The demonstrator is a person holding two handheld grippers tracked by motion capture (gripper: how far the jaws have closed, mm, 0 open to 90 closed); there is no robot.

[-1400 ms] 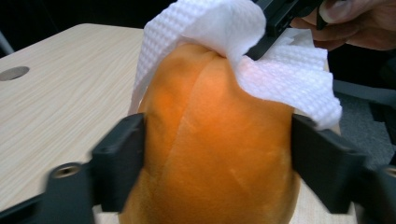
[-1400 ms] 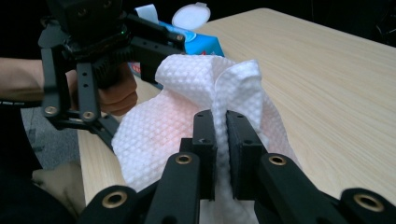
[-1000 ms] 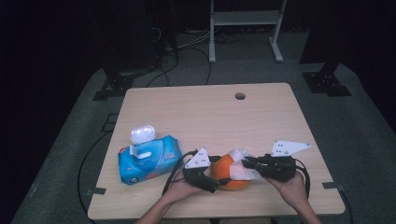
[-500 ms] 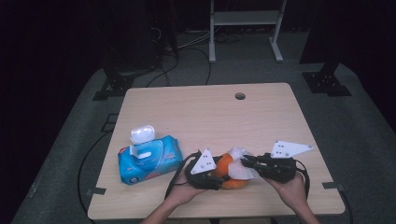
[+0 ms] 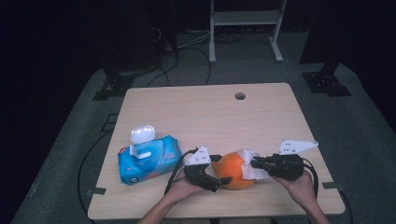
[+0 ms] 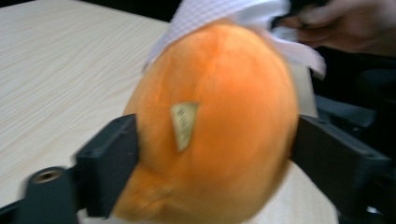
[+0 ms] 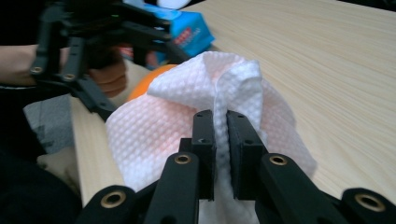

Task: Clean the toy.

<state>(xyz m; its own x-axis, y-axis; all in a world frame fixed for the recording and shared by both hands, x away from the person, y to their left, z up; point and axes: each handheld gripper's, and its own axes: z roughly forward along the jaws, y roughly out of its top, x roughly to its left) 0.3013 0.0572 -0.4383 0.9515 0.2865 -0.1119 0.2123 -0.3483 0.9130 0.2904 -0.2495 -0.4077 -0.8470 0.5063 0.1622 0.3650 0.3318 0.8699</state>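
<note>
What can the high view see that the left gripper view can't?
High view alone: the blue wipes pack with its white lid flipped open, the table's hole, and both grippers together, the right gripper pinching the white wipe.

Left gripper view alone: a small gold tag on the orange plush ball, and the left gripper squeezing its sides, jaws having just widened.

Both: ball, wipe, wooden table.

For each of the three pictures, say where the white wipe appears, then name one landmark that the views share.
High view: the white wipe lies low and right of centre, on the orange ball's right side.
Left gripper view: along the top edge, right of centre.
Right gripper view: in the middle, pinched by the right tool.
Shared landmark: the orange ball.
</note>
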